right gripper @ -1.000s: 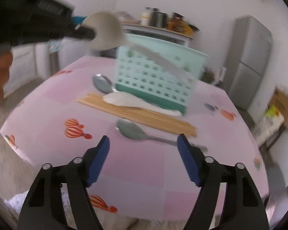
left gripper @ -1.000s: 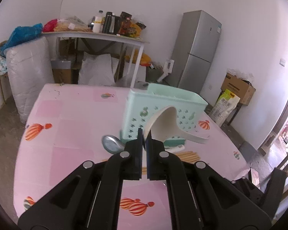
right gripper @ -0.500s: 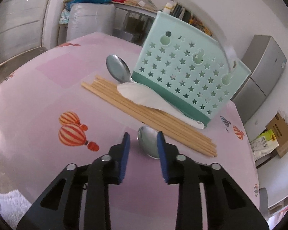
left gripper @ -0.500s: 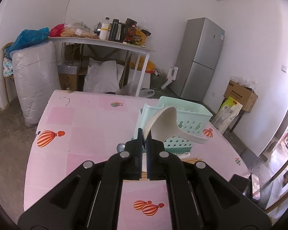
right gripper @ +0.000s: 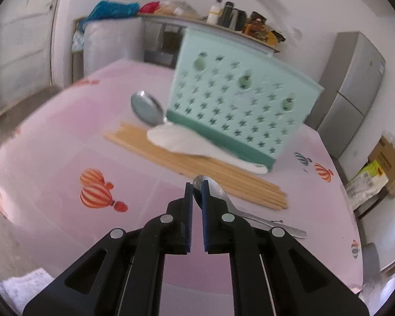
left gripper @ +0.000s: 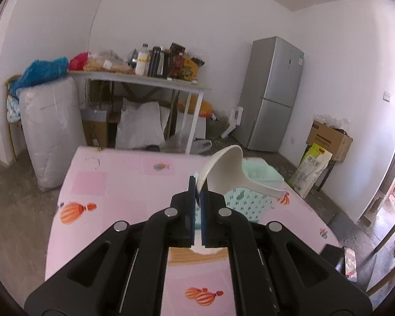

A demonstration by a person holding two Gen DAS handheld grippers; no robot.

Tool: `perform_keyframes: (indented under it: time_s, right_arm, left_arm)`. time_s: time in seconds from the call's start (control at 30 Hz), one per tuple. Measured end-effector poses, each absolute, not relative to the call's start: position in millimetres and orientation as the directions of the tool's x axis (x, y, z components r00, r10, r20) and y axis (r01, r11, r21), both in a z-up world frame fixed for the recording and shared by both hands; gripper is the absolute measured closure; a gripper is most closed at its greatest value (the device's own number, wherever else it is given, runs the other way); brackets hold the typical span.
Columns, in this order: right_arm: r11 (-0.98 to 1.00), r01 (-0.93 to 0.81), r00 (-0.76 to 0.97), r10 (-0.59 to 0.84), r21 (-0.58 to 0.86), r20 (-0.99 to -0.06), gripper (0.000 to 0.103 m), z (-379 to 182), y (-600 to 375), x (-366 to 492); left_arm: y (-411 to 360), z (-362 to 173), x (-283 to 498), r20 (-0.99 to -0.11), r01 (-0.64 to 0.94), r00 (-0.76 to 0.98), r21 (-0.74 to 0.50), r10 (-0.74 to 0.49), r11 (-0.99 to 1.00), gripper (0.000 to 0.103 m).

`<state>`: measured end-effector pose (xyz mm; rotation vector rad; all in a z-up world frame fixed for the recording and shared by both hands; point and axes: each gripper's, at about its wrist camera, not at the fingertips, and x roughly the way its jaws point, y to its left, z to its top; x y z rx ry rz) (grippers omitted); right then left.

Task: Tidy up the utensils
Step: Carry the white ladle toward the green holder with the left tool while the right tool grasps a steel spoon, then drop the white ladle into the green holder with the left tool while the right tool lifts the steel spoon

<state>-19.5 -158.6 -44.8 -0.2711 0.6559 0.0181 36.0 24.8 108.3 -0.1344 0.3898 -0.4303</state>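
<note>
In the right wrist view, the right tongs (right gripper: 196, 188) are pressed together on the bowl of a steel spoon (right gripper: 218, 197) that lies on the pink bench (right gripper: 52, 158). Its handle runs away to the right, flat on the cloth. The grip sits on the rim of the bowl, which is thin and slippery, so the lift should probably be slow and straight up, with the handle allowed to hang down before the spoon is turned over the basket. A quick swing could make it pivot or slip out.

Just behind this spoon lies a bundle of wooden chopsticks (right gripper: 197, 168), and on top of them rests a white plastic spoon (right gripper: 197, 144), which touches the base of the basket. A second steel spoon (right gripper: 146, 108) lies at the left corner of the basket, with its bowl toward the camera.

The mint green basket (right gripper: 239, 100) stands upright on the bench, with star-shaped holes in its wall. From this low angle its inside is hidden, so what it already holds cannot be told.

In the left wrist view, the left tongs (left gripper: 196, 192) are closed on the rim of a white ladle (left gripper: 229, 173), which is held in the air above the basket (left gripper: 252, 197). The handle points to the right and a little down. The top of the basket looks blurred here, and the ladle seems not yet inside it. To go in well, the handle should be tipped downward first and lowered into one compartment.
</note>
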Motion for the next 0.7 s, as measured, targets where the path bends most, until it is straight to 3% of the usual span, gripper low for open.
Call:
perform_keyframes:
  time_s: [0.17,0.37,0.7]
  right_arm:
    - [0.987,-0.067,0.821,-0.029,-0.146,-0.570,0.099,-15,-183,-29]
    - [0.999,-0.031,0.857,0.011,-0.030,-0.516,0.100,20,-212,-36]
    - [0.999,-0.031,0.878,0.043,0.034,-0.477,0.101,35,-226,-42]
  left_arm:
    - [26,134,40,-0.278,0.362,0.879,-0.138,-0.387,0.922,0.102]
    - [13,158,48,-0.213,0.291,0.938,0.050,-0.274,0.955,0.102]
    - [-36,136,77,-0.253,0.205,0.962,0.410,-0.105,0.889,0.102]
